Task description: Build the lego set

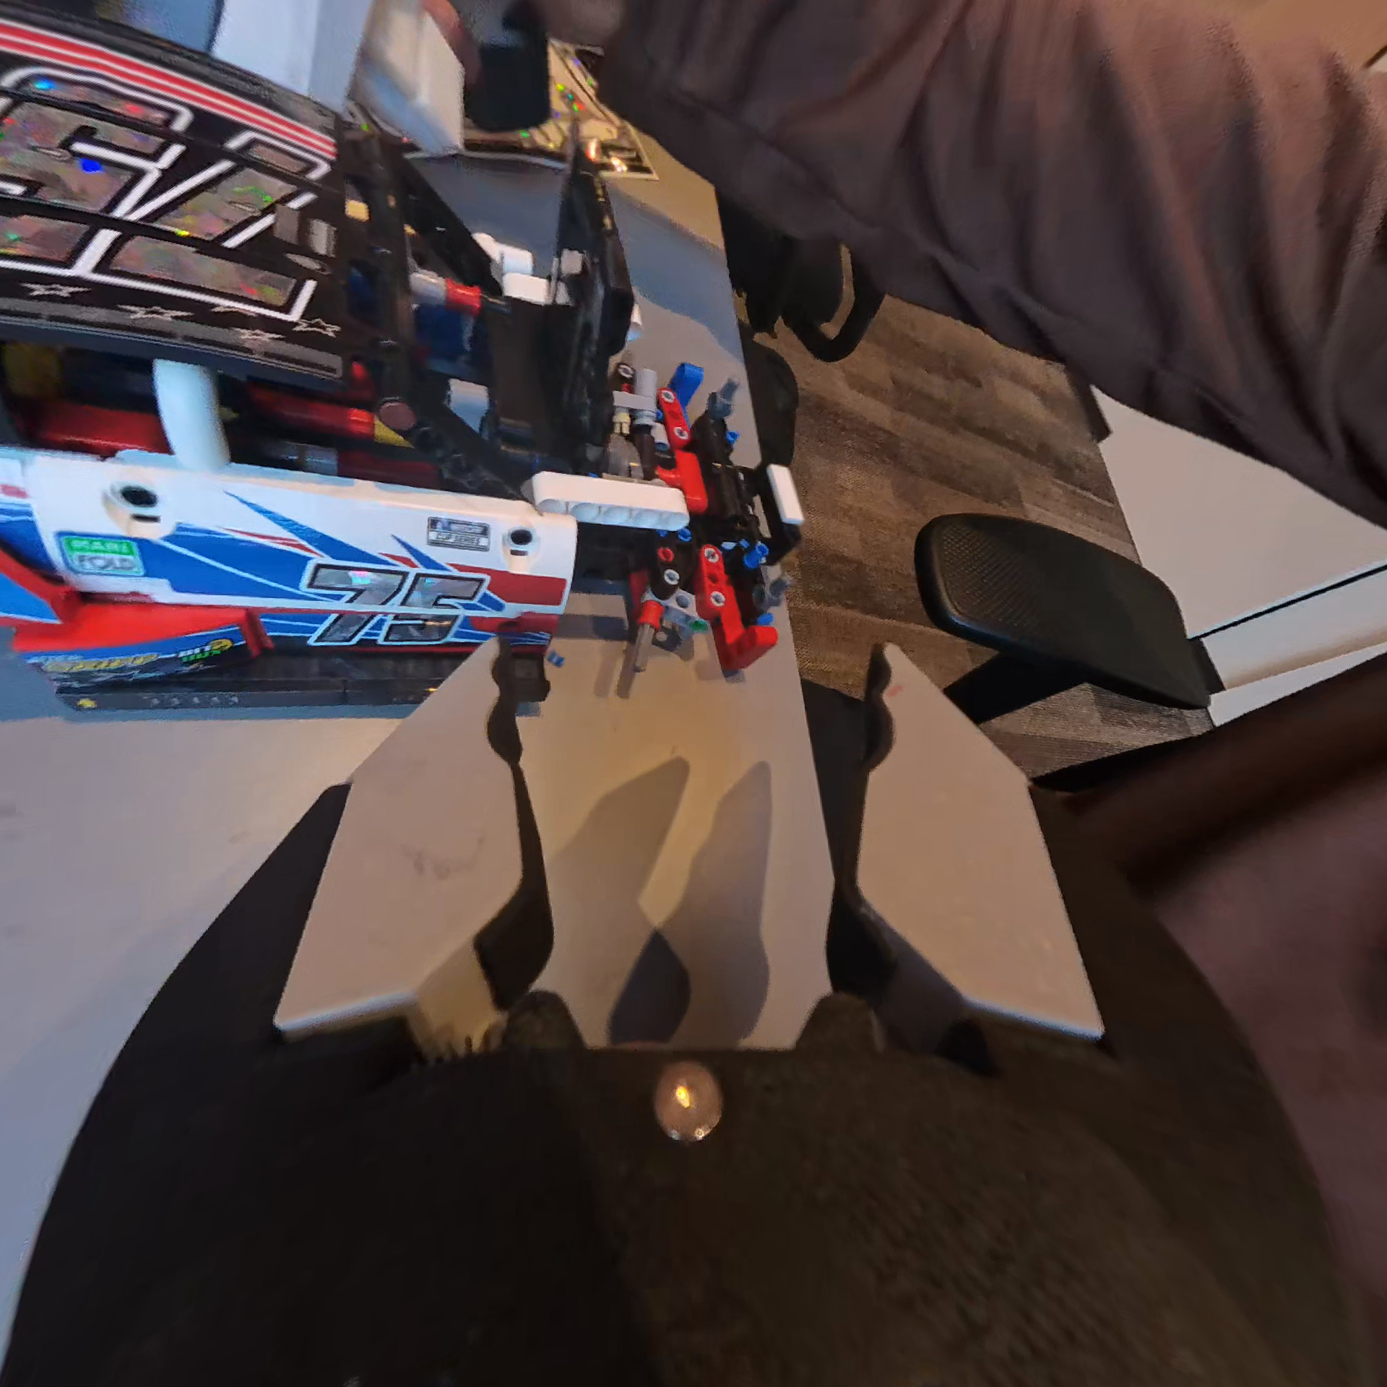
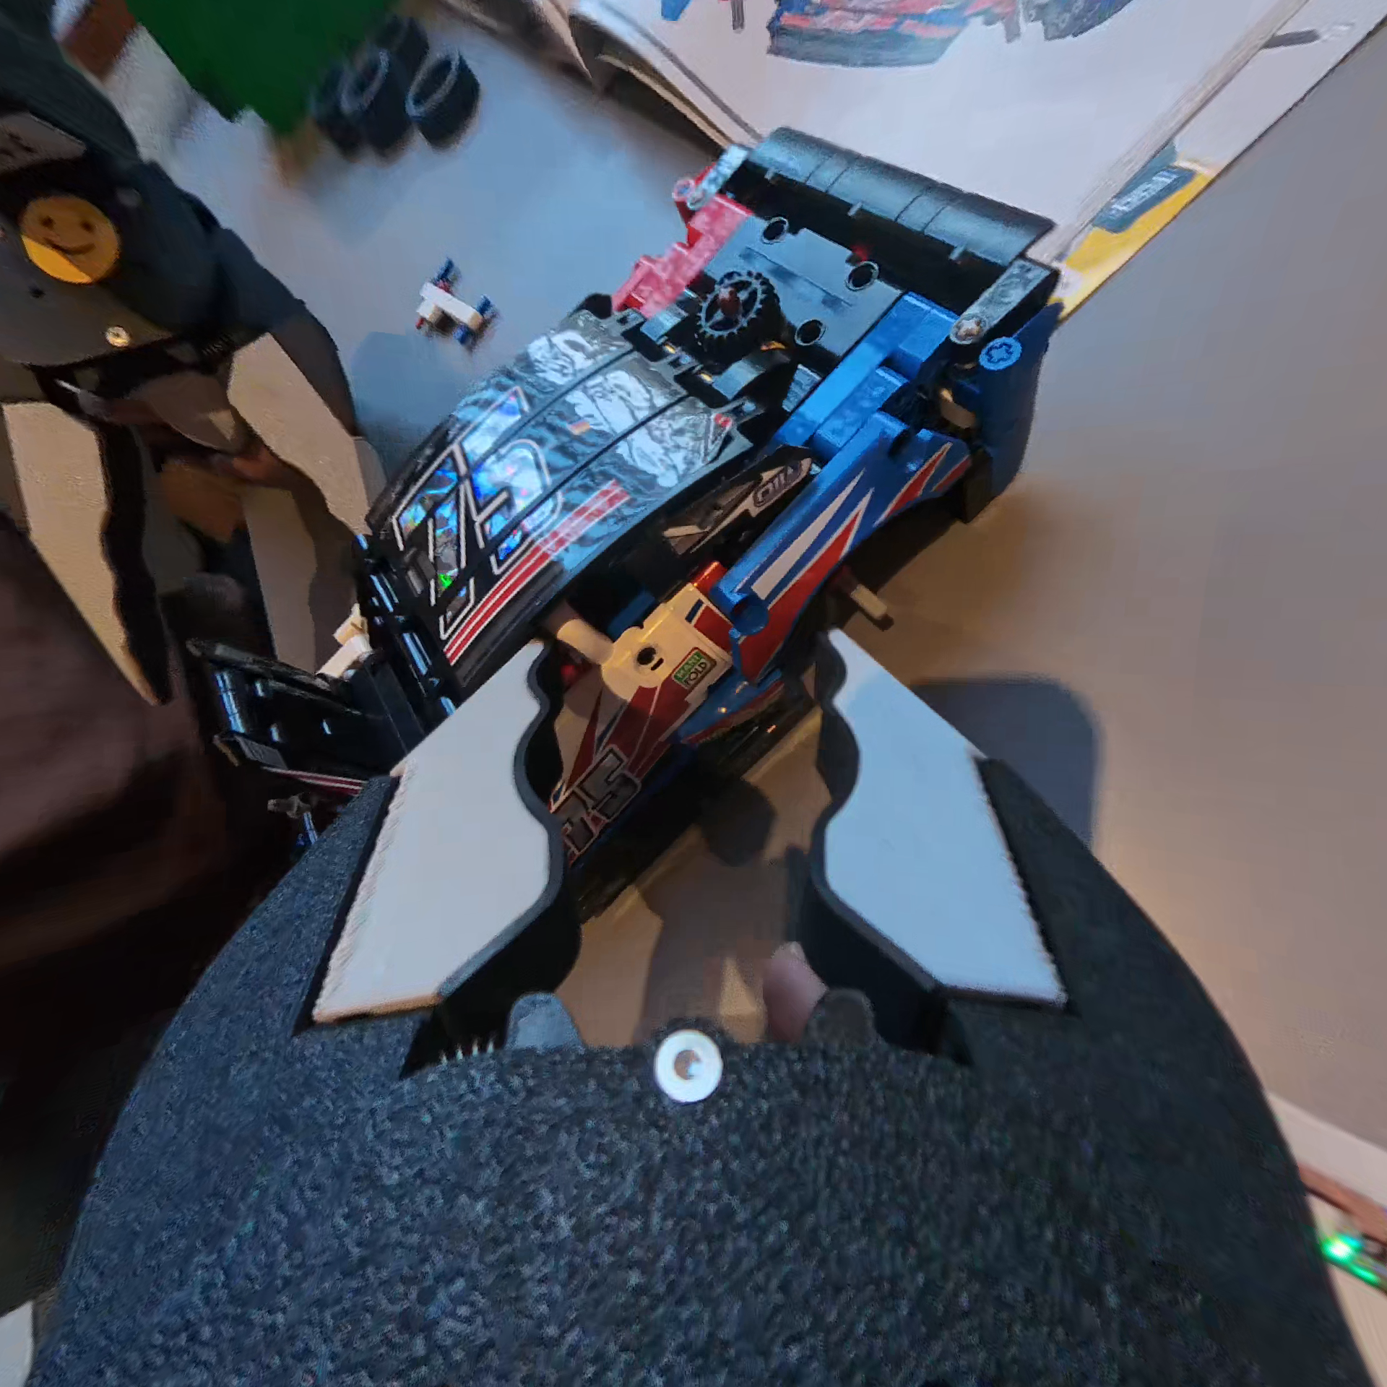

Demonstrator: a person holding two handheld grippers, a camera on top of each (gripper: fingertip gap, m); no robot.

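Note:
The lego race car [image 1: 300,540] stands on the grey table, white, blue and red on the side, with a black stickered roof. Its bare red and black front frame [image 1: 698,525] sits near the table's edge. A black panel [image 1: 589,300] stands tilted up over the front. My left gripper [image 1: 698,668] is open and empty, just short of the car's front corner. In the right wrist view the car [image 2: 675,450] lies diagonally. My right gripper [image 2: 687,653] is open, its fingers either side of the car's white side panel. I cannot tell if they touch it. The left gripper [image 2: 255,600] shows at the car's front.
Several black tyres [image 2: 405,90] and a small white and blue piece [image 2: 454,304] lie on the table behind the car. An open instruction booklet [image 2: 938,97] lies past the car's rear. The table edge [image 1: 780,638], a black chair armrest [image 1: 1051,600] and a person's sleeve [image 1: 1051,188] are on the right.

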